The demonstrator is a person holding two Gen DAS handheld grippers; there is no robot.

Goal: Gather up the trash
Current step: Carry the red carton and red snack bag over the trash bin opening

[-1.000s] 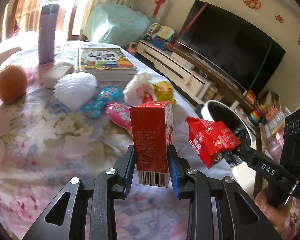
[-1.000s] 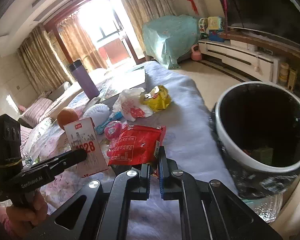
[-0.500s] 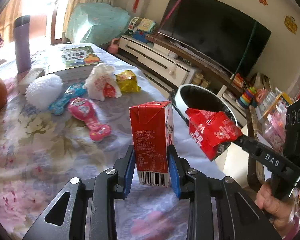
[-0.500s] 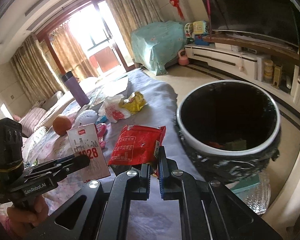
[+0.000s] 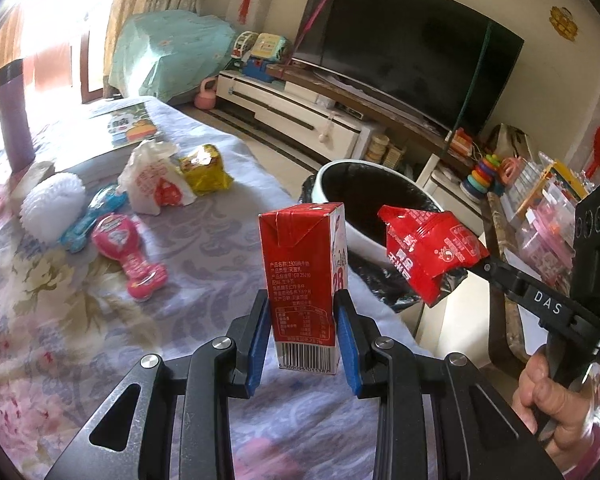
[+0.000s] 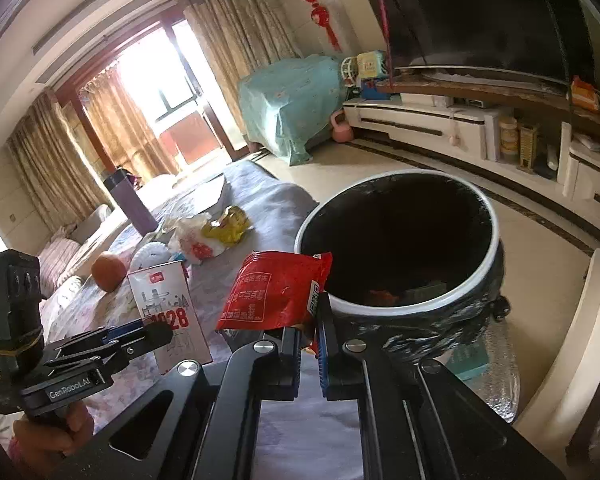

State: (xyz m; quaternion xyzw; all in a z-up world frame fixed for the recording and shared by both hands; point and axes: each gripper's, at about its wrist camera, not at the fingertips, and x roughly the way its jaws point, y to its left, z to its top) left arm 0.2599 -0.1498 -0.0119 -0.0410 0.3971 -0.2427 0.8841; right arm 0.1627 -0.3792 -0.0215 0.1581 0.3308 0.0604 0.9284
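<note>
The left gripper (image 5: 302, 344) pinches a boxy red carton (image 5: 302, 276) upright between its blue pads, barcode at the bottom, held above the flowered cloth (image 5: 80, 320) near the table's edge. The right gripper (image 6: 310, 342) is pressed nearly together on the corner of a crinkly red foil wrapper (image 6: 276, 290), which hangs at the near rim of the round, white-rimmed bin (image 6: 476, 208), lined in glossy black plastic. On the cloth behind lie a crumpled white bag (image 5: 154, 186), a yellow foil packet (image 5: 204, 168) and a bristly white brush (image 5: 52, 204).
</note>
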